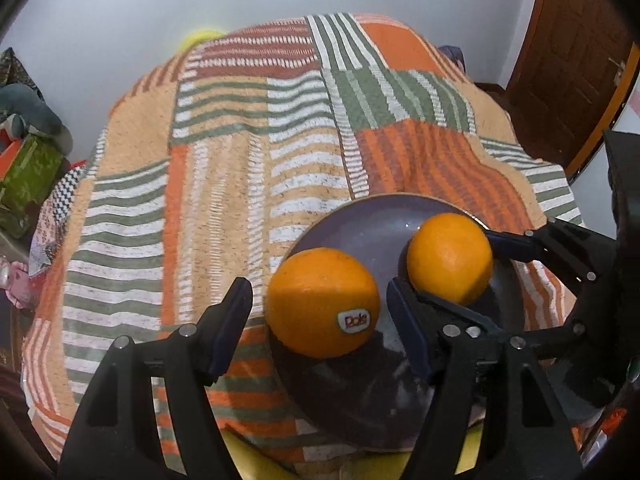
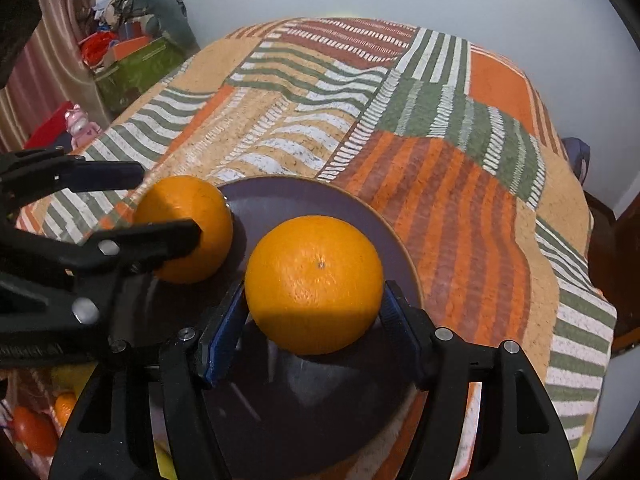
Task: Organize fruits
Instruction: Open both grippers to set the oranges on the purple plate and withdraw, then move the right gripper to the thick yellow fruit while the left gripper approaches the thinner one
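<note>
While both oranges sit on the dark purple plate (image 2: 320, 200), the left gripper (image 1: 320, 308) has its jaws apart around the stickered orange (image 1: 323, 302), bright, round, with a white Dole label. Between the right gripper's (image 2: 314, 314) jaws, the unlabelled orange (image 2: 314, 283), glossy, pitted, looks clamped. A striped patchwork cloth (image 1: 224, 184) covers the desk.

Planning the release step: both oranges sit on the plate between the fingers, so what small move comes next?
Probably draw both grippers straight back. The left gripper stands open around the Dole-stickered orange; the right gripper flanks the other orange, both resting on the plate.
</note>
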A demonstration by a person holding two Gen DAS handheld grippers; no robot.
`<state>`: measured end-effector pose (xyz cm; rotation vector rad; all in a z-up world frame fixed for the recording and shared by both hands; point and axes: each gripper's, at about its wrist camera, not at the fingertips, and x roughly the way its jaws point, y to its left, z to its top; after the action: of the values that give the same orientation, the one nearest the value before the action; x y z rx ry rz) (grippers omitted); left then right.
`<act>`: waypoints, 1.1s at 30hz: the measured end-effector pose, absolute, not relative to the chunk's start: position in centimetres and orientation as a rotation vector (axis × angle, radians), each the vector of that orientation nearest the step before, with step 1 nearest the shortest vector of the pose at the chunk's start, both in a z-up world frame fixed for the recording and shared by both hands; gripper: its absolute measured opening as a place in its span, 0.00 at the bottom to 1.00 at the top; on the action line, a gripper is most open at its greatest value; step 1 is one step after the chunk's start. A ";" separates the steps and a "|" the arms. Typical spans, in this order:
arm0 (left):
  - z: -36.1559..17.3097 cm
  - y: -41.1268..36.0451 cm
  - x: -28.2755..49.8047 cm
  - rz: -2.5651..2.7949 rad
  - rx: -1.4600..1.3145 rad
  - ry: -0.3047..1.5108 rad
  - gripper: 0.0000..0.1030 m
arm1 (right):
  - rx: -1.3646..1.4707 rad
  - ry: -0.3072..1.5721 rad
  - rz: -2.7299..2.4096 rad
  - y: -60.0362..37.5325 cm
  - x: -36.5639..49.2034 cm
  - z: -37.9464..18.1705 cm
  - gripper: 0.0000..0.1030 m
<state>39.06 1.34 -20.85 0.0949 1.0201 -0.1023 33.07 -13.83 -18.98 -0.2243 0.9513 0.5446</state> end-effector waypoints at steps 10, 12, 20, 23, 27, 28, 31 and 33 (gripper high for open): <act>-16.1 3.7 33.8 -0.062 0.054 0.919 0.77 | -0.174 0.820 0.540 -15.1 28.9 -13.1 0.67; -15.4 4.1 32.5 -0.051 0.059 0.902 0.79 | -0.184 0.796 0.539 -15.0 27.8 -12.3 0.67; -13.9 6.4 27.0 -0.014 0.061 0.870 0.90 | -0.179 0.775 0.565 -15.1 24.1 -11.3 0.69; -14.3 7.4 25.1 -0.003 0.055 0.882 0.91 | -0.168 0.799 0.577 -15.1 23.2 -12.0 0.70; -15.8 8.2 23.6 -0.001 0.048 0.920 0.91 | -0.162 0.835 0.588 -15.0 22.0 -13.6 0.70; -16.3 8.3 23.3 0.002 0.045 0.933 0.91 | -0.160 0.850 0.594 -14.9 21.6 -14.0 0.70; -18.0 8.7 22.8 -0.003 0.019 0.976 0.91 | -0.174 0.890 0.606 -14.5 21.0 -15.4 0.70; -19.1 8.9 22.6 -0.009 0.001 1.000 0.91 | -0.191 0.906 0.608 -14.2 20.8 -16.4 0.70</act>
<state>22.61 8.85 -19.07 0.0009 1.0000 -0.0092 20.82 -14.22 -16.41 -0.1906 0.9061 0.6081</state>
